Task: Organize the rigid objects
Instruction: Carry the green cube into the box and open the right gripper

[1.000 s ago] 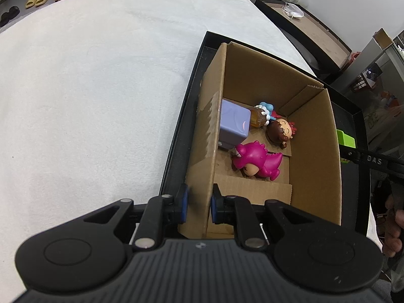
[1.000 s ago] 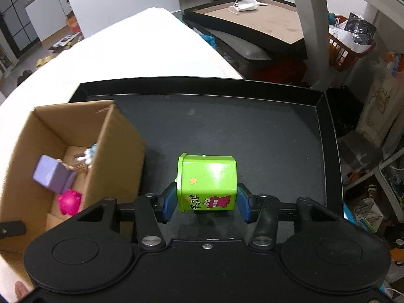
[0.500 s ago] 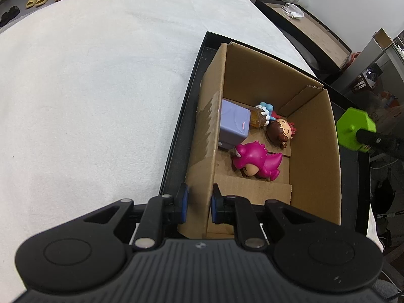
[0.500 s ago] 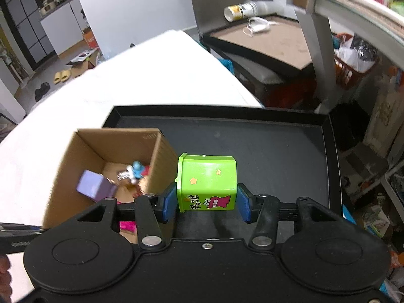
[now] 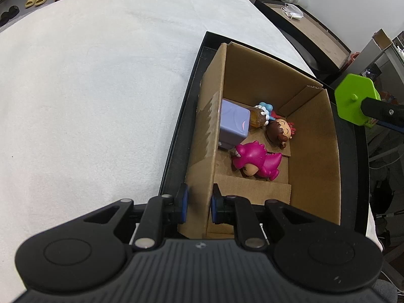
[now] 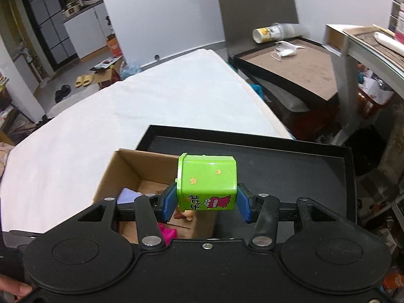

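Since the earlier frame the right tool (image 6: 206, 200) has risen with the green box (image 6: 207, 182) pinched between its pads, so the box now hangs above the near right wall of the cardboard box (image 5: 315, 136) instead of low over the black tray (image 6: 290, 161). The left tool (image 5: 198, 203) is pressed together on the left wall of the cardboard box and holds it steady. If the green box is let go too early, it may strike the wall edge and fall onto the tray, and inside, the purple cube (image 5: 233, 126), the pink dinosaur (image 5: 255, 160) and the brown-haired figure (image 5: 279, 132) already fill the left part of the floor, so it may land on them and tip.
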Available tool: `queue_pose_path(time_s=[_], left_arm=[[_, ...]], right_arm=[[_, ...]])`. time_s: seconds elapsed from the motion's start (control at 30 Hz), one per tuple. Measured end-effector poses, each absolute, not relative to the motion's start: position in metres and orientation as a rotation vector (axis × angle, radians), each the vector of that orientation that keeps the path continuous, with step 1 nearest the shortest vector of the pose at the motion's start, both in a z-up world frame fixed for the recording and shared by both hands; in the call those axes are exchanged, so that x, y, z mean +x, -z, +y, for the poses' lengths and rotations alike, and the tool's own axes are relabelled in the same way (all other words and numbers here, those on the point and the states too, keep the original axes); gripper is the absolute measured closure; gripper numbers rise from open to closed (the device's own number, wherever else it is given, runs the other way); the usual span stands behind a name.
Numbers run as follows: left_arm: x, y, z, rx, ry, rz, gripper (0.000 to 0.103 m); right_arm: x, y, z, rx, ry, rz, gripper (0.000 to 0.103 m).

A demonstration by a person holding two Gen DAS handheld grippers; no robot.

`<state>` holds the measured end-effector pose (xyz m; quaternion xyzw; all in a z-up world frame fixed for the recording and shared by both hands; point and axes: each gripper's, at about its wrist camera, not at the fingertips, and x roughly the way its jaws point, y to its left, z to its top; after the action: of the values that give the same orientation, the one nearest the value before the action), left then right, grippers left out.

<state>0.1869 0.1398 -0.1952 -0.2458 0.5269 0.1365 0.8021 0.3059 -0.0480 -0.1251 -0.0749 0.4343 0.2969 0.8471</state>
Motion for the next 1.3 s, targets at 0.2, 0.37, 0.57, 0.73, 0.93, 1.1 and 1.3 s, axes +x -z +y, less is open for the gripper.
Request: queue_pose_path(time_s=[0.2, 0.37, 0.57, 0.73, 0.93, 1.1, 1.3], left_arm=[[0.187, 0.195, 0.139, -0.528, -0.293, 1.129, 0.088], [0.186, 0.195, 0.139, -0.528, -0.29, 1.128, 0.088], [0.186, 0.195, 0.139, -0.53, -0.287, 1.128, 0.087], [0.186, 0.195, 0.139, -0.532, -0.284, 1.129, 0.087], [0.187, 0.195, 0.14, -0.534, -0.279, 1.129, 0.087], [0.187, 0.196, 0.14, -0.535, -0.276, 1.128, 0.087], [0.187, 0.195, 0.14, -0.535, -0.274, 1.13, 0.087]], right_arm=[[0.299, 0.122, -0.032, -0.175, -0.676, 0.918, 0.055], [0.293, 0.124, -0.02, -0.217, -0.712, 0.929, 0.055], [0.287, 0.133, -0.006, -0.251, -0.736, 0.95, 0.055], [0.287, 0.144, 0.007, -0.25, -0.743, 0.974, 0.055], [0.284, 0.158, 0.022, -0.272, -0.751, 0.989, 0.054], [0.286, 0.158, 0.023, -0.244, -0.744, 0.996, 0.05], [0.286, 0.143, 0.003, -0.182, -0.716, 0.977, 0.05]])
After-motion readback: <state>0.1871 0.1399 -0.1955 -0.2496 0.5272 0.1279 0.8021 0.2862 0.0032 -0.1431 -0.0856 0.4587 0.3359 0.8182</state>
